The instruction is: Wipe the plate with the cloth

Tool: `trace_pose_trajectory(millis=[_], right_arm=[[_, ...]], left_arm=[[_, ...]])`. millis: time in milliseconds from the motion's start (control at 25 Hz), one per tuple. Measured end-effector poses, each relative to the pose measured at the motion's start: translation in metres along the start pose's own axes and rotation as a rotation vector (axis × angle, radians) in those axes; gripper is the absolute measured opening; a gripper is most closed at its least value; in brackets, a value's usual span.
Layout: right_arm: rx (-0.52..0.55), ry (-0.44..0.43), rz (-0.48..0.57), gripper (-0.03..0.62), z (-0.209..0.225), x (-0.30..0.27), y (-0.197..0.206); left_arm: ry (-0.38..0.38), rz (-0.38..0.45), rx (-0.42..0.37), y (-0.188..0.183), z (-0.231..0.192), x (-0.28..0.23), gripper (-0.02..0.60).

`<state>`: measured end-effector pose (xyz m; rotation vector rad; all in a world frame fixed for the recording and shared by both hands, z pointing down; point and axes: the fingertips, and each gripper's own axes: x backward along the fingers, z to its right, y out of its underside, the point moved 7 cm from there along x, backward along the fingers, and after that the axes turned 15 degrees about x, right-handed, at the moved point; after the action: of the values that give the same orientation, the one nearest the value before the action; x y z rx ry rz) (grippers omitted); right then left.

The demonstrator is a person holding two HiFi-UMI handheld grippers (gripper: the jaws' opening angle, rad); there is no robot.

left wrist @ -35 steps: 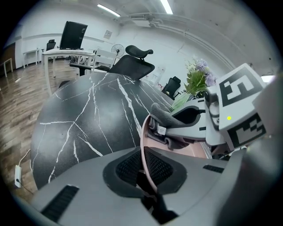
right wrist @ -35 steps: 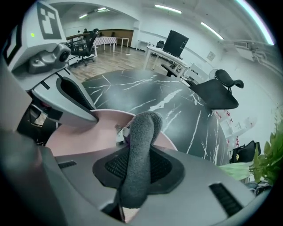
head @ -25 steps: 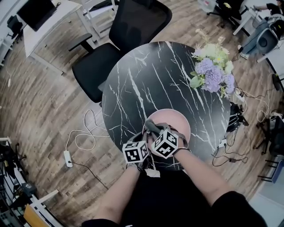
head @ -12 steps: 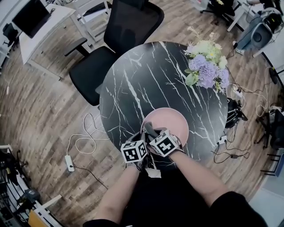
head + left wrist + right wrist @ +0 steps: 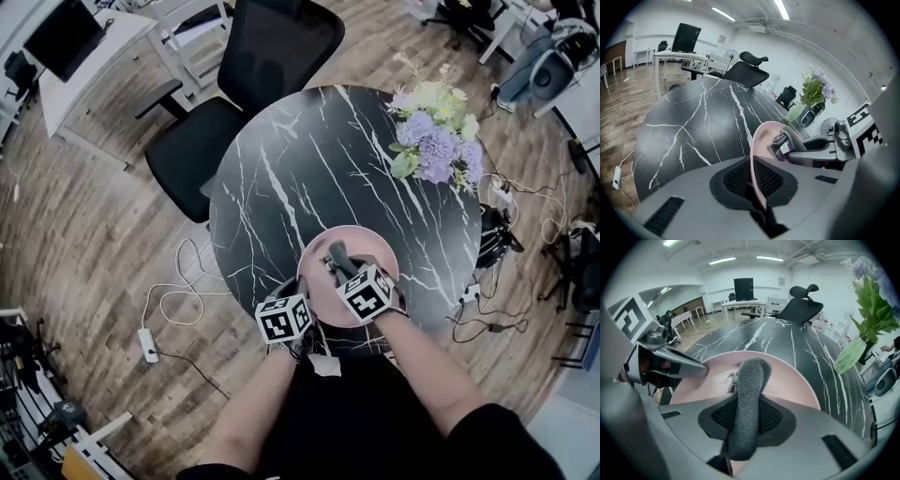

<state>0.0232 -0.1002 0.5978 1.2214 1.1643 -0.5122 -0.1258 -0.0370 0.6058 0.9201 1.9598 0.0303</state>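
pink plate (image 5: 367, 242) lies at the near edge of the black marbled worktop (image 5: 300, 169), well apart from the flowers (image 5: 436, 141) at its far right. left claw (image 5: 757, 183) is clenched on the plate's near-left rim, which runs edge-on between its pads. right claw (image 5: 743, 416) is clamped on a rolled grey cloth (image 5: 749, 380). the cloth stands out beyond the jaws and bends over the plate's inner face, toward its middle. contact between cloth end and plate is not clear. the two claws sit just beside each other, left at the rim, right over the plate. whether the plate is raised off the worktop cannot be told.
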Motion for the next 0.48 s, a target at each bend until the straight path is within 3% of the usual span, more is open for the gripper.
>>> trace_pose_trajectory(millis=[480], right_arm=[[0.098, 0.194, -0.113, 0.106, 0.045, 0.010, 0.033]], left_arm=[[-0.008, 0.005, 0.004, 0.000, 0.000, -0.001, 0.029]])
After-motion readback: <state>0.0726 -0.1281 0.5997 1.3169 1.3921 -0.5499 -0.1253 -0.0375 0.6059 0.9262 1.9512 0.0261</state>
